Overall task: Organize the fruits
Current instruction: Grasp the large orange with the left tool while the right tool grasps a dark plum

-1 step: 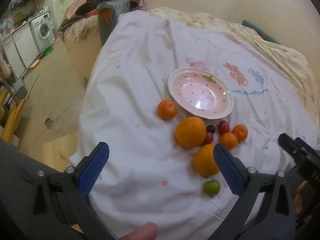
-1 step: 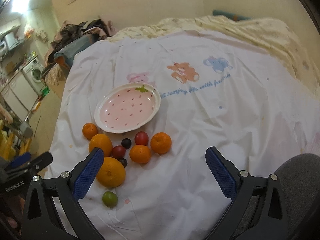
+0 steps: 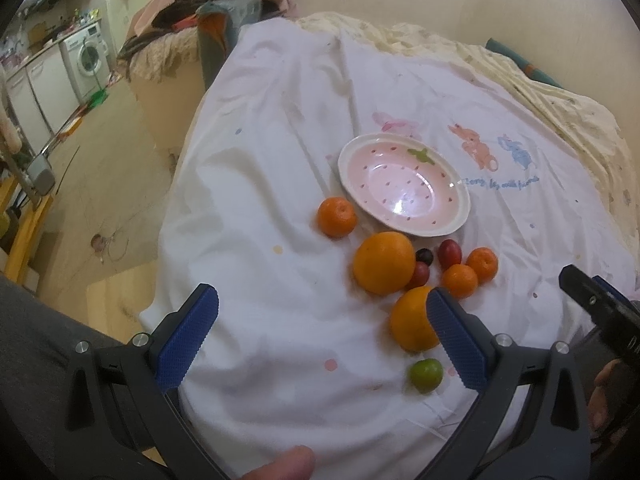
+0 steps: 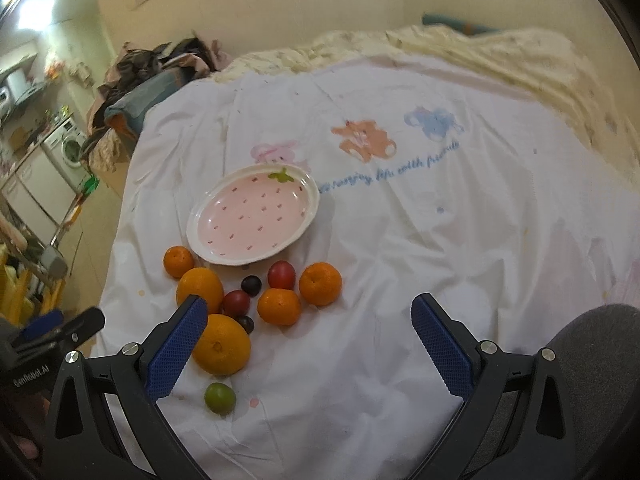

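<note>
While both grippers hover above the near edge of the bed, nothing is held: the left gripper and the right gripper each have their blue fingers spread wide and empty. On the white sheet an empty pink strawberry plate sits left of centre. The fruit lies loose between the plate and the near edge: two large oranges, three mandarins, small dark red fruits and a green one nearest the edge. The bedding is soft and creased, so round fruit nudged by a finger may roll, likely toward the near or left edge and the floor below. The sheet's right half offers open room.
</note>
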